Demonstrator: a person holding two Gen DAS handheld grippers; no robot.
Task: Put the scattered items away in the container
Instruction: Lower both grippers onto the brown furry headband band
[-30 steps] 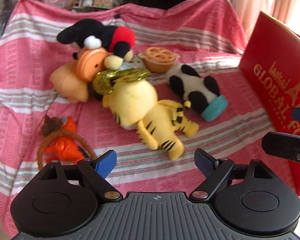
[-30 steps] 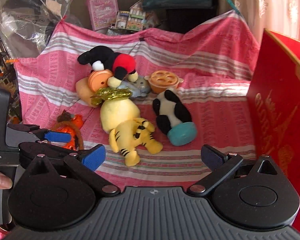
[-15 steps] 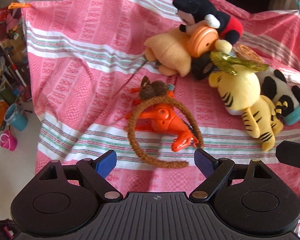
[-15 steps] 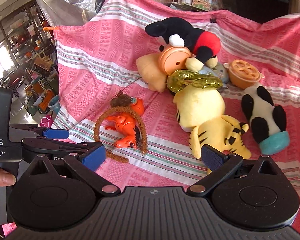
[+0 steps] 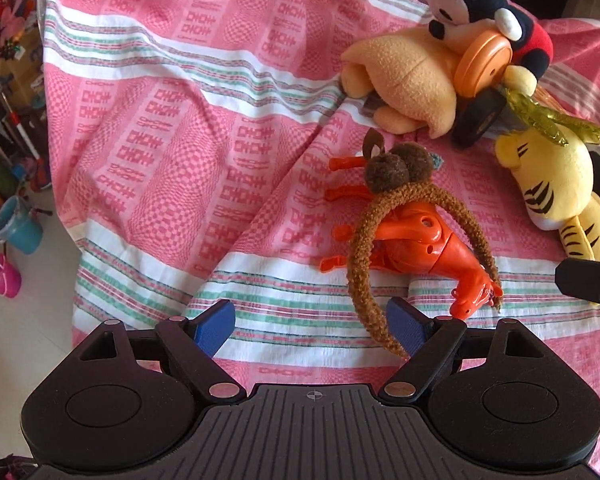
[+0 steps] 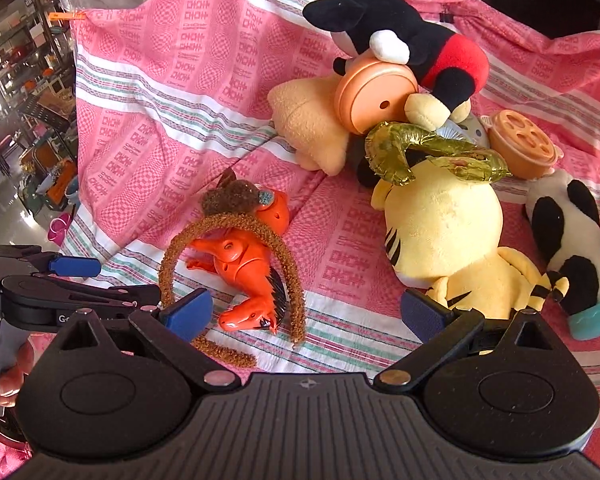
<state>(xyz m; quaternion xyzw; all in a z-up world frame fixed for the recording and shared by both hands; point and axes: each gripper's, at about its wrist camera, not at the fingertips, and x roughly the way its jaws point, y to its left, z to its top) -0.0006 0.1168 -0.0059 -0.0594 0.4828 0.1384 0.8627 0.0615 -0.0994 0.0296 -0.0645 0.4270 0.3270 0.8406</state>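
Two hand-held grippers, left [image 5: 311, 327] and right [image 6: 305, 315], spread and empty as we close on the headband [image 5: 380, 248] near the cloth's [image 5: 160, 128] front edge, its hoop lying over the orange horse [image 5: 428, 248].

We see a pink striped cloth [image 5: 172, 128] spread over the surface, filling most of both views. On it, at centre in the right wrist view, lies an orange toy [image 6: 244, 268] with a brown headband [image 6: 228, 224] looped over it. To the upper right lie a tan plush [image 6: 308, 120], a tiger [image 6: 448, 232], a cow [image 6: 572, 240] and an orange pot [image 6: 524, 144].
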